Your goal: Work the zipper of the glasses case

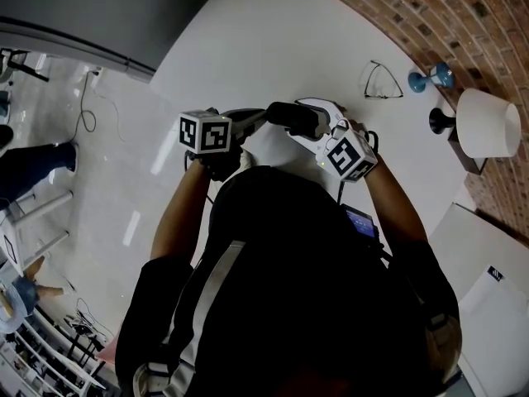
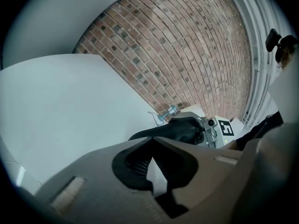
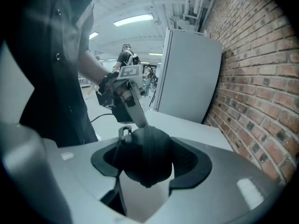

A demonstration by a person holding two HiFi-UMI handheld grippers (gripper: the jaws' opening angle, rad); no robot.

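The black glasses case [image 1: 293, 116] hangs in the air over the white table [image 1: 273, 40], between my two grippers. My right gripper [image 1: 307, 124] is shut on the case's rounded end, which fills the gap between its pads [image 3: 147, 155]. My left gripper [image 1: 263, 116] comes in from the left with its jaws pressed together. Its tips [image 3: 140, 121] meet the case at the top of its zipper seam, which looks like a grip on the zipper pull; the pull itself is hidden. A metal loop [image 3: 124, 132] sticks up beside them. In the left gripper view the case [image 2: 184, 129] lies just past the tips.
A pair of eyeglasses [image 1: 382, 81] lies on the table beyond the case, with a small blue object [image 1: 430, 77] beside it. A white-shaded lamp [image 1: 488, 122] stands by the brick wall [image 1: 463, 15]. The table's left edge drops to a glossy floor [image 1: 99, 155].
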